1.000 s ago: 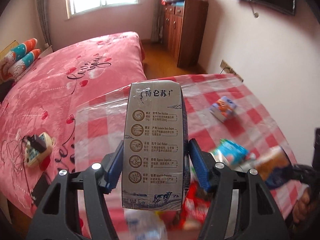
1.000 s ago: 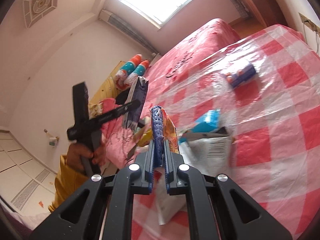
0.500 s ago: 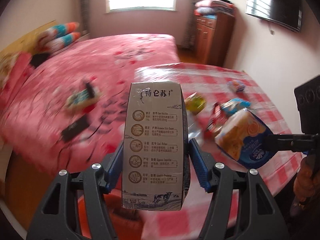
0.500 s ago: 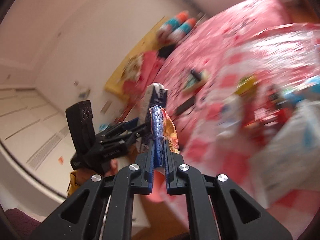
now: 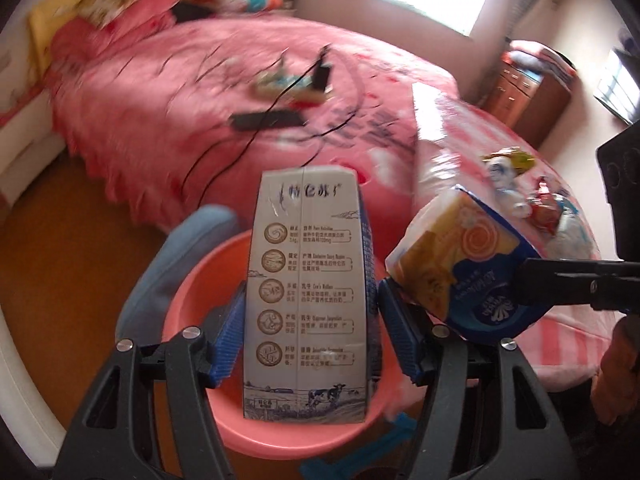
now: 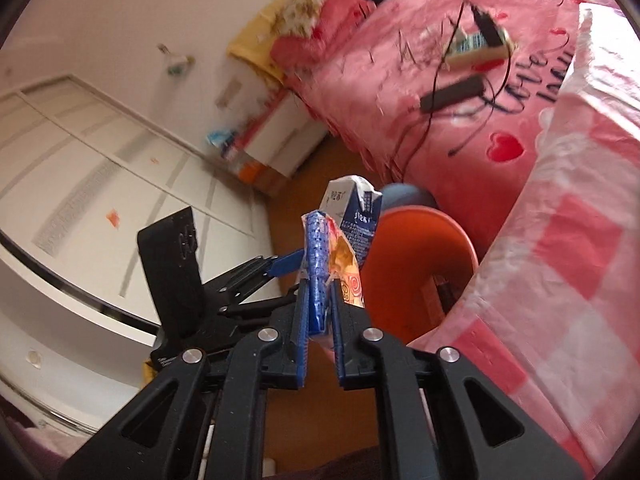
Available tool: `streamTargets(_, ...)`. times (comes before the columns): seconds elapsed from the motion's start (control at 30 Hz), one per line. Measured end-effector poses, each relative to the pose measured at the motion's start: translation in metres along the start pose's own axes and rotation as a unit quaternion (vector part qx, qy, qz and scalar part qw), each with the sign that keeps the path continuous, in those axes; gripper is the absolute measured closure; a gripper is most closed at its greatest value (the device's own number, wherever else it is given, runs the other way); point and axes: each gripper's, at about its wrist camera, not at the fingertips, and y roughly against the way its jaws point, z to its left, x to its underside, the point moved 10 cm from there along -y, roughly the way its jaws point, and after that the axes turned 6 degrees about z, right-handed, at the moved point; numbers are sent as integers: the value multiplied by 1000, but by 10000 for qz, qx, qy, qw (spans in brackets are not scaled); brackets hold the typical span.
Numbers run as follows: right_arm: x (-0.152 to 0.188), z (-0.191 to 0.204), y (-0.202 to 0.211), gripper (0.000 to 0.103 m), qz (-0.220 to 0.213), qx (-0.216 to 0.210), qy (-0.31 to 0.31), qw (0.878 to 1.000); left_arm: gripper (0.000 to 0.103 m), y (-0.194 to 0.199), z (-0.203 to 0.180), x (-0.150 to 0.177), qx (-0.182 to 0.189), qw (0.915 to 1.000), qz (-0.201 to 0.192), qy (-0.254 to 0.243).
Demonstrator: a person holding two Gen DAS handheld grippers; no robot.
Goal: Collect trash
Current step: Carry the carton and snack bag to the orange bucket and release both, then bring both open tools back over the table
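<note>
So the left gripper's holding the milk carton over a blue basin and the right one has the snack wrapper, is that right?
Not quite: the basin is pink-orange, not blue, as the left wrist view shows. The left gripper does hold the milk carton, and the right gripper the snack wrapper.

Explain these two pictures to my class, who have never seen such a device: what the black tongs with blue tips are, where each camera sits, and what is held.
There is no robot. A person holds a two-fingered grabber in each hand, and a wide-angle camera on each grabber looks forward along its fingers.

In the left camera's view, the left gripper clamps a grey milk carton above an orange basin on the floor. The right gripper enters from the right edge, carrying a crumpled snack wrapper.

In the right camera's view, the right gripper pinches that same snack wrapper, with the left grabber and carton behind it. A table with a red-checked cloth and a pink bed stand nearby.
</note>
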Motion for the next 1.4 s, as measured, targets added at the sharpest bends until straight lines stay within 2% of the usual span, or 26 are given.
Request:
streamTargets(0.03,0,-5,-5,80,-4,104,-22,9999,27,-9,10,3,-15,9999,57,157)
streamTargets(0.07,0,-10,-5,66,-44,178,-66,9998,25,-16,17,5,-67,9996,97,275)
streamTargets(0.1,2,-13,-2,58,-100,218,-114,9996,25,-21,28,8,-167,9990,132,392)
streamTargets(0.13,3,-15,3,45,-171,224,-165,9995,25,-24,32,10,-221,9987,155,441)
streamTargets(0.17,4,-17,11,39,-264,209,-210,9992,25,-27,37,12,-280,9983,181,481)
streamTargets(0.23,-1,-24,21,38,-379,338,-223,9985,25,-28,44,14,-386,9979,172,498)
streamTargets(0.3,-1,-27,40,34,-570,521,-189,9968,25,-22,44,9,-376,9982,-25,475)
streamTargets(0.37,2,-33,61,25,-786,744,-161,9940,25,-14,38,4,-381,9982,-215,417)
streamTargets(0.53,20,-48,113,19,-1127,1401,-42,9837,25,13,11,-10,-401,9959,-804,129)
streamTargets(0.7,34,-65,156,16,-1465,1808,50,9725,25,35,-29,-26,-308,9919,-1213,-227)
streamTargets(0.87,44,-86,187,16,-1706,2026,55,9643,25,52,-83,-44,-132,9865,-1511,-615)
streamTargets(1.03,49,-113,211,15,-1839,2118,-164,9597,25,53,-141,-54,105,9832,-1487,-1049)
streamTargets(1.23,57,-152,250,15,-2071,2278,-496,9501,25,28,-213,-58,451,9799,-1093,-1607)
streamTargets(1.4,61,-189,285,15,-2222,2394,-824,9416,25,-1,-253,-60,706,9793,-760,-1736)
